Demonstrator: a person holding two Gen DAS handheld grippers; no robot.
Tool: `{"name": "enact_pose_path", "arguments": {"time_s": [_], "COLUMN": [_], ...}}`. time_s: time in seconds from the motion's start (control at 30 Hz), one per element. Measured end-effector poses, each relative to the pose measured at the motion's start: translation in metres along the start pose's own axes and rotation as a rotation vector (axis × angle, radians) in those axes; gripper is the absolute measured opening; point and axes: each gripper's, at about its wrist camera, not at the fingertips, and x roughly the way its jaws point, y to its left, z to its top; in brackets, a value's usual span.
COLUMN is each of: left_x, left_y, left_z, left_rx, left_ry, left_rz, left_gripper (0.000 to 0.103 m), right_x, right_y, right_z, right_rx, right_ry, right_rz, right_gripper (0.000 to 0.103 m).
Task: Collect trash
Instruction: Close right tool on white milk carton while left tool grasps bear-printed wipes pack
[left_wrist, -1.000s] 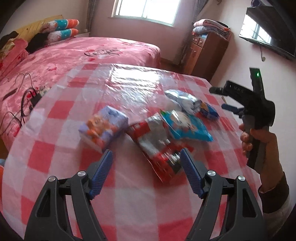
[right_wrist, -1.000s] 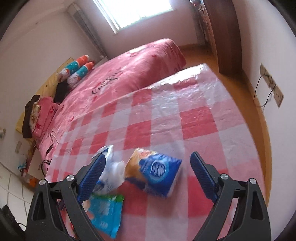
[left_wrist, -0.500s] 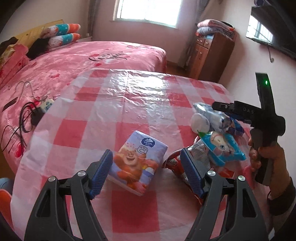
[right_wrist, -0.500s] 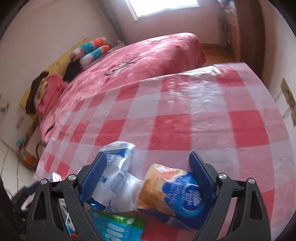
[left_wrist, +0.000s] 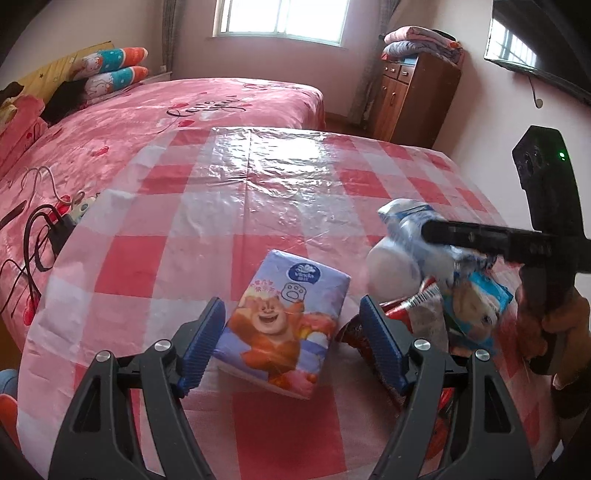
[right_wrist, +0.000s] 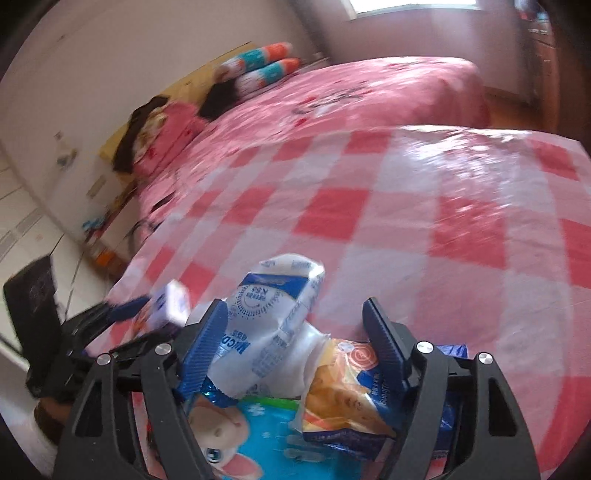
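Purple tissue pack (left_wrist: 286, 325) w/ cartoon bear (lying flat), uncrushed

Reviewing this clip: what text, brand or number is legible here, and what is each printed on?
"Love": script lettering on the pink bedspread; the word after it is unclear.
"K8s", roughly: round emblem on the white and blue wrapper.
Oval blue logo and Chinese characters on the bear tissue pack: too small to read.
Print on the orange and blue snack bag: blurred.

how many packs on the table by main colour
purple tissue pack: 1
white-blue wrapper: 1
light blue rabbit bag: 1
orange-blue snack bag: 1
red bag: 1
total: 5
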Motion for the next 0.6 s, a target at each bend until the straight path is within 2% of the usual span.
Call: {"name": "enact_pose_path", "arguments": {"time_s": [0.1, 0.27, 0.43, 0.53, 0.6], "left_x": [-0.001, -0.004, -0.011, -0.014, -0.017], "left_y": [-0.001, 0.003, 0.004, 0.003, 0.003], "left_z": [-0.002, -0.007, -0.014, -0.019, -0.022], "left_rx": [-0.001, -0.038, -0.07, -0.074, -0.081], "left_ry": [0.001, -0.001, -0.009, -0.01, -0.01], "left_rz": [-0.002, 0.014, 0.018, 0.025, 0.029], "left_gripper": [0.074, 0.057, 0.056, 0.056, 0.056], "right_x": [0.003, 0.006, -0.002, -0.005, -0.004], "right_y": [0.018, 0.05, 0.063, 0.065, 0.062], "right_z": [-0.008, -0.027, -0.038, -0.037, -0.035], "right_rx": [-0.037, -0.128, -0.127, -0.119, -0.093], "right_ry": [0.026, 0.055, 0.027, 0.007, 0.026], "right_rz": [0.027, 0.039, 0.048, 0.026, -0.003], "right_gripper": [0.075, 0.076, 0.077, 0.077, 0.078]}}
